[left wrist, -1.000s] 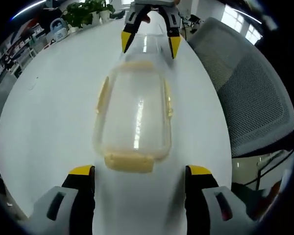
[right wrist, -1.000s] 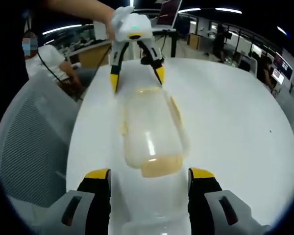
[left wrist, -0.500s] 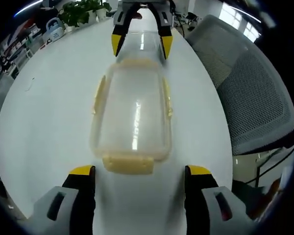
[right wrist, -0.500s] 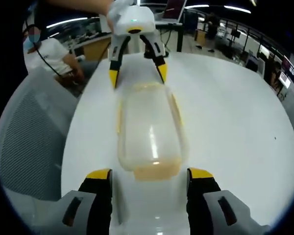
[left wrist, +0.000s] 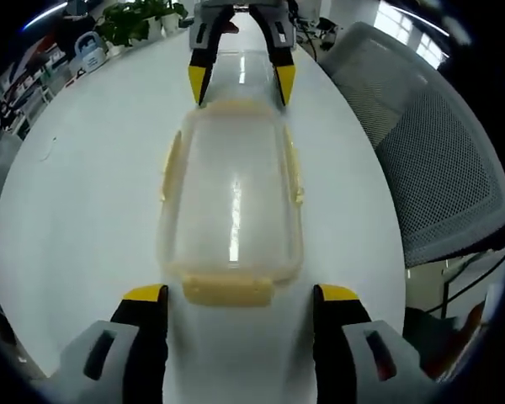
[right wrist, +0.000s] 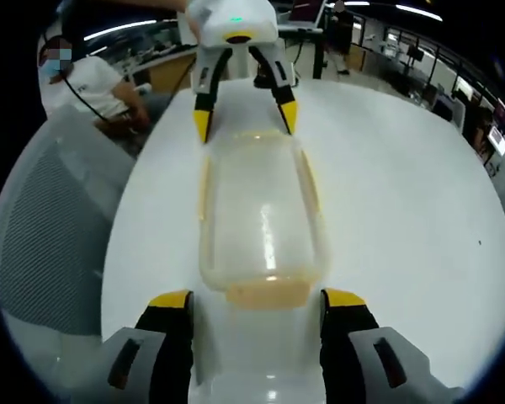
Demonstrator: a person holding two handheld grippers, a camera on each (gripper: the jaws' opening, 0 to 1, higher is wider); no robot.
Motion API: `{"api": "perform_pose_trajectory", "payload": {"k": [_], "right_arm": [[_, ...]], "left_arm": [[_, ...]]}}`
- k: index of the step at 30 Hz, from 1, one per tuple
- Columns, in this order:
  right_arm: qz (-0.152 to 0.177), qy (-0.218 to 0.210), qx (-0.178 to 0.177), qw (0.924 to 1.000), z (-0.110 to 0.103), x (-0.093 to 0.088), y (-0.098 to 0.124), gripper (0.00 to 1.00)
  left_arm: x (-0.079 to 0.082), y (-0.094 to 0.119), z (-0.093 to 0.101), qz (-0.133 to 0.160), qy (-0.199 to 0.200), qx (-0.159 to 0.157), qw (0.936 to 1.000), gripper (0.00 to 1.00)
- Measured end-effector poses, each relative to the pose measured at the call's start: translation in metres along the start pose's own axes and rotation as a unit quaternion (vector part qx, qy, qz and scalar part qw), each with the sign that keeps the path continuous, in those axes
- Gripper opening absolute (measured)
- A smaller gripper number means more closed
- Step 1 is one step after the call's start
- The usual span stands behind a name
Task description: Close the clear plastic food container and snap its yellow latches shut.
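The container (left wrist: 231, 202) is clear plastic with a lid on top and pale yellow latches (left wrist: 225, 291) on its ends and long sides. It lies flat on the white table (left wrist: 84, 194), lengthwise between the two grippers. The left gripper (left wrist: 236, 296) has its jaws spread wide at one end and holds nothing; the right gripper (right wrist: 257, 301) is spread the same way at the other end. The left gripper view has a grey mesh chair (left wrist: 429, 160) and plants (left wrist: 143, 18), the right gripper view a seated person (right wrist: 88, 88).
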State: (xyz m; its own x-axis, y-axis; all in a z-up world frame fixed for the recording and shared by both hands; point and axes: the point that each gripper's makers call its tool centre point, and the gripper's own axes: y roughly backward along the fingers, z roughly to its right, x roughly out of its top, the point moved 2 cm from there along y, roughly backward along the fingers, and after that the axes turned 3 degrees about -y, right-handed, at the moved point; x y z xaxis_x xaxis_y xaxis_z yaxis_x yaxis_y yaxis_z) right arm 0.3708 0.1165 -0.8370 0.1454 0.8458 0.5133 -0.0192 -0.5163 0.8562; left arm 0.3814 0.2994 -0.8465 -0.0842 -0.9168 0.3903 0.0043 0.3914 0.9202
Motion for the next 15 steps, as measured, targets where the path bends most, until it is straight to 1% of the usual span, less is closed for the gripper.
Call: {"api": "perform_pose_trajectory", "payload": {"k": [4,8,12,15], "right_arm": [[-0.001,0.002,0.000,1.0000,-0.0009,0.0006,-0.0014,0.59],[-0.011,0.009,0.002,0.9999,-0.0011,-0.0033,-0.0050,0.57],[-0.016,0.012,0.003,0.9998,-0.0016,-0.0041,-0.0056,0.55],[-0.017,0.013,0.003,0.9998,-0.0012,-0.0046,-0.0063,0.55]], "left_arm": [[0.0018,0.0006,-0.0006,0.001,0.002,0.003,1.0000,0.66],[0.0028,0.0004,-0.0017,0.003,0.006,0.005,1.0000,0.62],[0.0044,0.0009,-0.0034,0.006,0.008,0.006,0.9999,0.51],[0.0050,0.0010,-0.0031,0.006,0.010,0.007,0.9999,0.49]]}}
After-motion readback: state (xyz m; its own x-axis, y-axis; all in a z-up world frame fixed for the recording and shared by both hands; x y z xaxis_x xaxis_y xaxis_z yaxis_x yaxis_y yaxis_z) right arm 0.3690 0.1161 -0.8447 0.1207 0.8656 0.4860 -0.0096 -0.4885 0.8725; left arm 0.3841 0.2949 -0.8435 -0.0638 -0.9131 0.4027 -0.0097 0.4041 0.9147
